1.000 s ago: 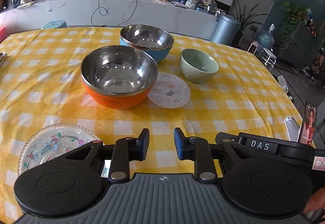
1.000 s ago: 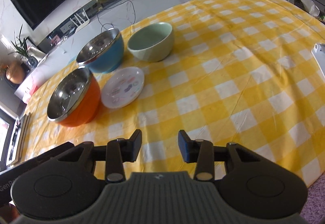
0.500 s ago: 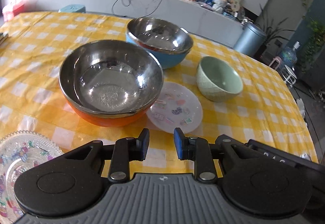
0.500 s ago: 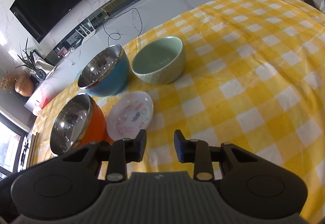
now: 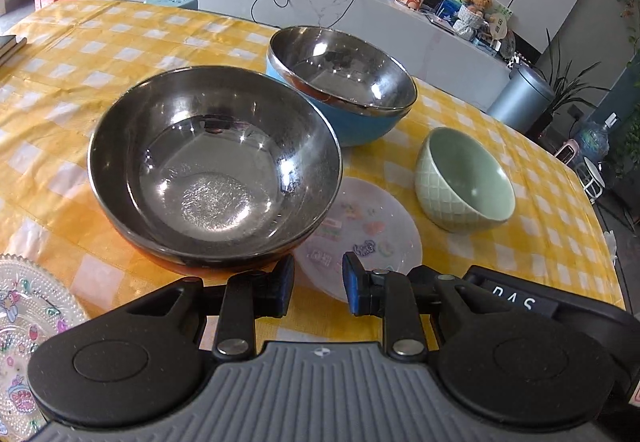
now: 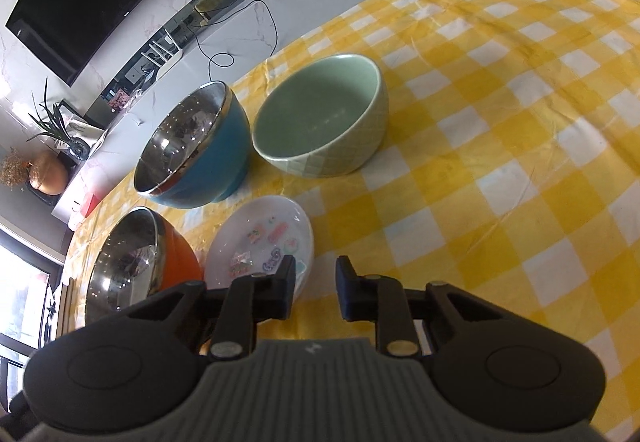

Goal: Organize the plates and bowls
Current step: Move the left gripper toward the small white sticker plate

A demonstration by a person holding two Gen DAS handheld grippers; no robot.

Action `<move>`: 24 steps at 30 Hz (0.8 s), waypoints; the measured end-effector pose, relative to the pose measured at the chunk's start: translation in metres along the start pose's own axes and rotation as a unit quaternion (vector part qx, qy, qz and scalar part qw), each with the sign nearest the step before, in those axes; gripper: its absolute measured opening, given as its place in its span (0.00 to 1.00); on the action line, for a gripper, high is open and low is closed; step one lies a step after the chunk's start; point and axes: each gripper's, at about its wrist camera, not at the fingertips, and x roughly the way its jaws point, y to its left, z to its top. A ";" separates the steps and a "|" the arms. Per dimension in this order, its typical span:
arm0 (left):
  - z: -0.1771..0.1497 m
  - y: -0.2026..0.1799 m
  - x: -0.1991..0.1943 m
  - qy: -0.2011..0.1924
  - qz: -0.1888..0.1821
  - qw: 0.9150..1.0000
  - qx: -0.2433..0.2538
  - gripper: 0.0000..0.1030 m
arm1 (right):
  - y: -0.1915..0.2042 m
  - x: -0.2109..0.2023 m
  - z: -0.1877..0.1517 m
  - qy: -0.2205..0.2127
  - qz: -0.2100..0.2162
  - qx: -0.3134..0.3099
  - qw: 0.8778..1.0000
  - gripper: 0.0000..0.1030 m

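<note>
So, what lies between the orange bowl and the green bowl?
The small white plate lies between the orange bowl and the green bowl, partly tucked under the orange bowl's rim; left wrist view shows this.

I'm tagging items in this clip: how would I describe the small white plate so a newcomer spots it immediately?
On the yellow-and-white checked tablecloth, find the cluster of three bowls. The small white plastic plate lies flat among them, beside the orange steel-lined bowl and the pale green ceramic bowl. It alone is shallow, with little cartoon stickers printed on it.

Three bowls: an orange steel-lined bowl (image 5: 212,169), a blue steel-lined bowl (image 5: 344,81) and a green ceramic bowl (image 5: 466,181). Two plates: a white sticker-patterned plate (image 5: 372,238) and a clear beaded glass plate (image 5: 28,322).
</note>
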 end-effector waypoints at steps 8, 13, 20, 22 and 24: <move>0.000 0.002 0.000 0.008 -0.010 1.000 0.005 0.10 | 0.004 0.006 -0.002 0.009 -0.003 -0.003 1.000 0.04; -0.002 0.001 -0.012 0.015 -0.024 1.000 0.008 0.09 | 0.005 -0.008 -0.006 0.006 -0.012 -0.004 1.000 0.04; -0.017 0.005 -0.039 0.034 -0.038 0.999 0.012 0.09 | 0.007 -0.042 -0.024 0.006 -0.032 -0.006 0.999 0.04; -0.021 0.007 -0.048 0.036 -0.040 0.998 0.013 0.09 | 0.010 -0.052 -0.032 0.007 -0.035 -0.009 0.999 0.04; -0.027 0.012 -0.057 0.039 -0.040 0.998 0.012 0.09 | 0.012 -0.062 -0.041 0.011 -0.036 -0.011 0.999 0.04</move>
